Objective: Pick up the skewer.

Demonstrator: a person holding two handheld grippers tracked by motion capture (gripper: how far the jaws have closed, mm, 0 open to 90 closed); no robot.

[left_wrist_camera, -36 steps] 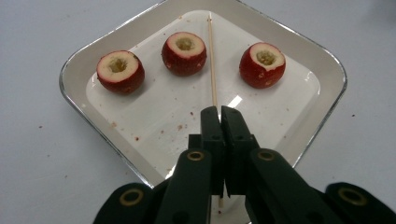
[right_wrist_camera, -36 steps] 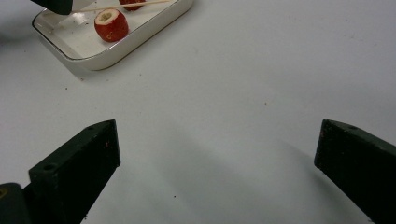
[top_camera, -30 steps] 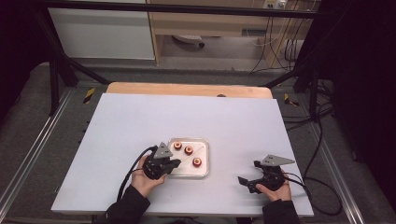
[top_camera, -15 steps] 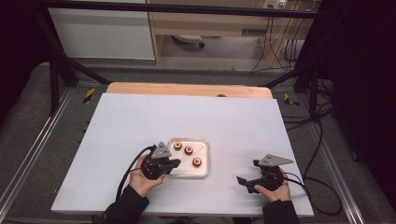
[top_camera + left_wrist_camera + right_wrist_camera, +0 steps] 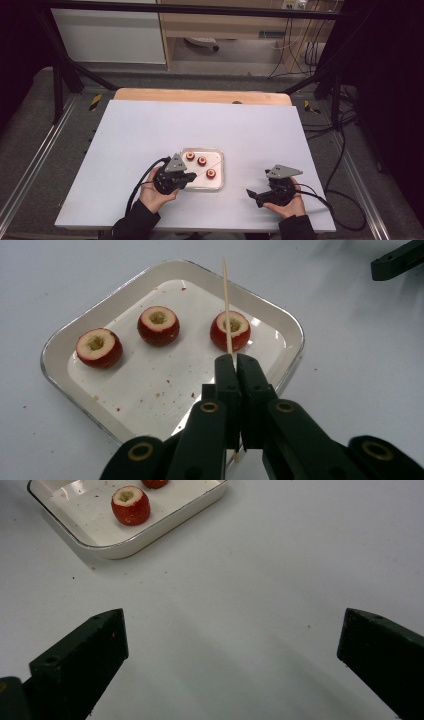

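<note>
A white square tray [image 5: 218,184] [image 5: 280,320] [image 5: 165,517] holds three cored red fruits [image 5: 201,161] [image 5: 158,325]. My left gripper [image 5: 235,358] [image 5: 189,176] hovers over the tray's near left corner, shut on a thin wooden skewer [image 5: 226,310]. The skewer points up across the rightmost fruit [image 5: 238,336]. To the right of the tray, near the table's front edge, my right gripper [image 5: 251,193] [image 5: 230,630] stands open over bare table, nothing between its jaws. One fruit [image 5: 130,505] lies ahead of it in the tray.
The tray sits on a large white sheet [image 5: 150,130] over a wooden table [image 5: 200,95]. Small red crumbs dot the tray and sheet. Cables [image 5: 340,220] trail off the table's right side. A dark frame and shelving stand beyond the far edge.
My right gripper has shifted slightly left and forward, toward the tray. The left gripper and the skewer have stayed put.
</note>
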